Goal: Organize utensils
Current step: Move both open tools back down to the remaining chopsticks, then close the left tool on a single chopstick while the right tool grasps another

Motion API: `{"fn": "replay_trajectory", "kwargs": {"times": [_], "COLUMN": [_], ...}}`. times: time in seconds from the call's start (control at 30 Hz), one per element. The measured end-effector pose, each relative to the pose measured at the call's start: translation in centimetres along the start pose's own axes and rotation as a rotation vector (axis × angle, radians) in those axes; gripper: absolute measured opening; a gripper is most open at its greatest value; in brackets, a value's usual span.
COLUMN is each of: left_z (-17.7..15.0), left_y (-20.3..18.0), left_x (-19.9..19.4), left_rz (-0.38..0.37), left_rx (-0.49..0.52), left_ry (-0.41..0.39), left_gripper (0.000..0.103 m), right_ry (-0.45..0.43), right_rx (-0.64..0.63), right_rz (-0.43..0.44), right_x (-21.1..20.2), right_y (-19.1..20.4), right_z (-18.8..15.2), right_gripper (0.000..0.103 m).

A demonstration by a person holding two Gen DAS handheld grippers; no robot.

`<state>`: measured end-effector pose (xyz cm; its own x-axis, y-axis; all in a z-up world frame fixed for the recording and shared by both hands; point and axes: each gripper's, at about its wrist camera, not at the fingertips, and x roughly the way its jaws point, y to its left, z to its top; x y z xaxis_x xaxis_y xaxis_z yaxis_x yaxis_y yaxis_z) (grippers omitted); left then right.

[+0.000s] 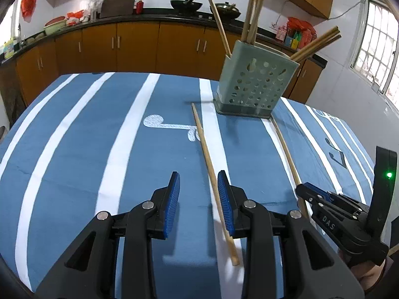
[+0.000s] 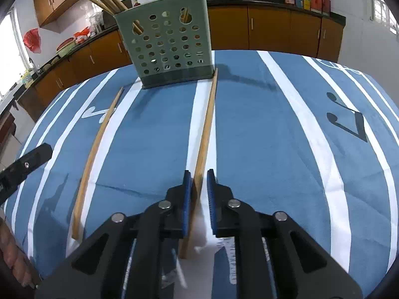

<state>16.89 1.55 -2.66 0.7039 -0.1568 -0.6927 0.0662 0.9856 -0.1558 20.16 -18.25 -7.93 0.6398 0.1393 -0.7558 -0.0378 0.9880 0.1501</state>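
**Two chopsticks left on the cloth, a gripper over each**

On the bench draped in a blue cloth with white stripes (image 1: 74, 149), two long, thin, pale wooden chopsticks lie loose in front of the perforated grey-green plastic utensil holder (image 1: 254, 84), which stands at about 12 o'clock and already carries several sticks upright. In the left wrist view the left gripper (image 1: 198, 199) has its fingers wide apart, straddling the left chopstick (image 1: 207, 154), which lies close against the right-hand pad; no grip is made. In the right wrist view the right gripper (image 2: 199, 199) has its fingers narrowed around the right chopstick (image 2: 208, 119), a small gap showing on one side, so they seem not quite clamped; this stick's far tip touches the holder's base at 12 o'clock.

Judged by looks, these sticks are light, stiff and smooth, apt to roll or swivel when pinched. Taking hold nearer the middle should stop the tip drooping, and a firm, square pinch would keep them from slipping when tilted upright
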Motion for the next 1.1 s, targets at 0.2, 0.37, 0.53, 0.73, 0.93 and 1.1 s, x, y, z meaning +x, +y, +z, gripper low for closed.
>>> {"fn": "replay_trajectory", "kwargs": {"times": [0.2,0.37,0.53,0.73,0.93,1.1], "left_z": [-0.5,-1.0,-1.4,-2.1,-1.5,0.3], "left_y": [-0.9,-1.6,-2.4,-3.2,-2.7,-0.8], "left_x": [0.6,1.1,1.9,3.5,4.3,5.6], "left_rz": [-0.028,-0.054,-0.059,-0.003,0.032,0.077], "left_rx": [0.015,0.032,0.049,0.069,0.074,0.056], "left_ry": [0.023,0.048,0.085,0.139,0.148,0.143], "left_gripper": [0.032,0.032,0.032,0.018,0.009,0.007], "right_ry": [-0.006,-0.009,-0.01,-0.011,-0.005,0.004], "right_rx": [0.045,0.115,0.208,0.195,0.143,0.097], "right_rz": [-0.039,-0.097,-0.129,-0.143,-0.125,-0.107], "right_x": [0.3,0.4,0.1,0.2,0.3,0.9], "right_y": [-0.8,-3.3,-6.6,-7.2,-6.4,-5.8], "right_z": [0.6,1.2,1.5,1.4,1.5,2.2], "right_gripper": [0.008,0.008,0.008,0.008,0.008,0.008]}}
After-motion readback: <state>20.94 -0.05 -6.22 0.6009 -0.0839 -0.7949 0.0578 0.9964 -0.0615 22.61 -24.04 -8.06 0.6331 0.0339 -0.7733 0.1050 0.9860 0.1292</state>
